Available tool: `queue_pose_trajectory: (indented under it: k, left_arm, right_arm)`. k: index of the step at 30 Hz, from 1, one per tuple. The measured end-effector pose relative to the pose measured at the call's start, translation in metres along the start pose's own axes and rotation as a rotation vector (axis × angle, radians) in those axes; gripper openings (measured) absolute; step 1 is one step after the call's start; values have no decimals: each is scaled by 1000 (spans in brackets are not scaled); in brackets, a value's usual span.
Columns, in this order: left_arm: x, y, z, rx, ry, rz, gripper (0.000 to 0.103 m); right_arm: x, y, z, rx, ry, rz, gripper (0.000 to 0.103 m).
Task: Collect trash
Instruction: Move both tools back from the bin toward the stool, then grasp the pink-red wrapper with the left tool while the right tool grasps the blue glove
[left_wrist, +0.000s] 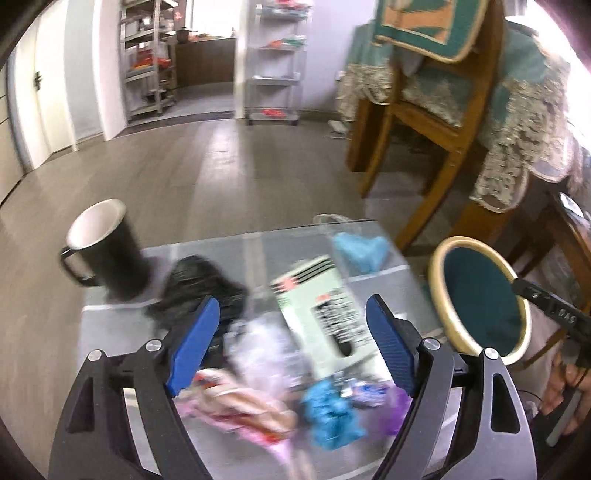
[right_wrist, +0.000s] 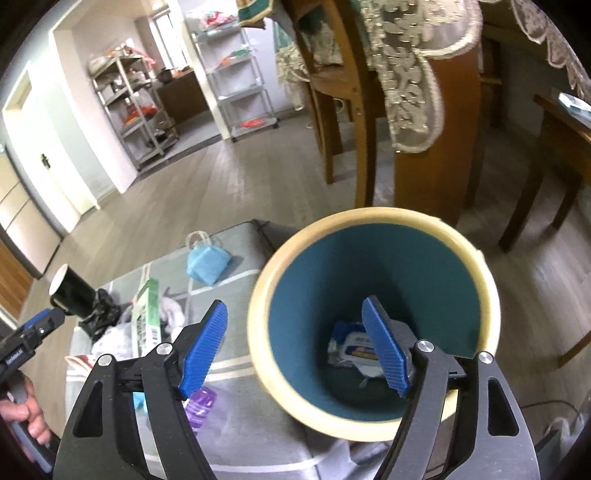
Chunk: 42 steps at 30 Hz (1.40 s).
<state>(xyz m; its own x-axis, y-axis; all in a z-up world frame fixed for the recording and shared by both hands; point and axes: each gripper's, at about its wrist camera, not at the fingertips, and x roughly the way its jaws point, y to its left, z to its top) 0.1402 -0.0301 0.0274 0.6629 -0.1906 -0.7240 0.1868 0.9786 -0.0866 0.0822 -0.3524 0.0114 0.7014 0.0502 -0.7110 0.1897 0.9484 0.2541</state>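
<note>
Left gripper (left_wrist: 291, 332): nearest the lens in the left wrist view, blue pads spread wide, nothing between them; it hangs over the litter, which is blurred.
Right gripper (right_wrist: 295, 345): pads spread wide and empty; its right pad sits over the bin's mouth, its left pad over the table.
Bin (right_wrist: 373, 424): teal inside, cream rim, lower centre of the right wrist view, just beside the table's edge.
Wrapper in bin (right_wrist: 351, 350): white and blue packet lying on the bottom.
Table (right_wrist: 240, 369): grey top with pale lines.
Trash on table: green box (left_wrist: 325, 314) at centre, blue crumpled piece (left_wrist: 328, 417) and pink wrapper (left_wrist: 236, 402) along the lower edge, purple piece (right_wrist: 199, 406), black bag (left_wrist: 199, 288).
Face mask (right_wrist: 207, 264): blue, near the table's far edge.
Mug (left_wrist: 107, 251): black, white inside, left of the black bag.
Chair (left_wrist: 424, 122): wooden, upper right.
</note>
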Motion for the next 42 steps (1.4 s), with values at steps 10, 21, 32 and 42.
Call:
queue_pose_trajectory:
  k: [10, 21, 32, 42]
  left_arm:
    - [-7, 69, -21, -113, 11, 83, 80]
    - [17, 66, -43, -140, 93, 5, 72]
    - [47, 60, -50, -243, 212, 25, 52]
    - [36, 64, -55, -309, 214, -55, 14]
  right_arm:
    - [14, 37, -4, -80, 24, 56, 77]
    - [33, 66, -12, -130, 77, 109, 77]
    - [43, 89, -23, -192, 112, 123, 77]
    - [38, 111, -36, -263, 126, 193, 77]
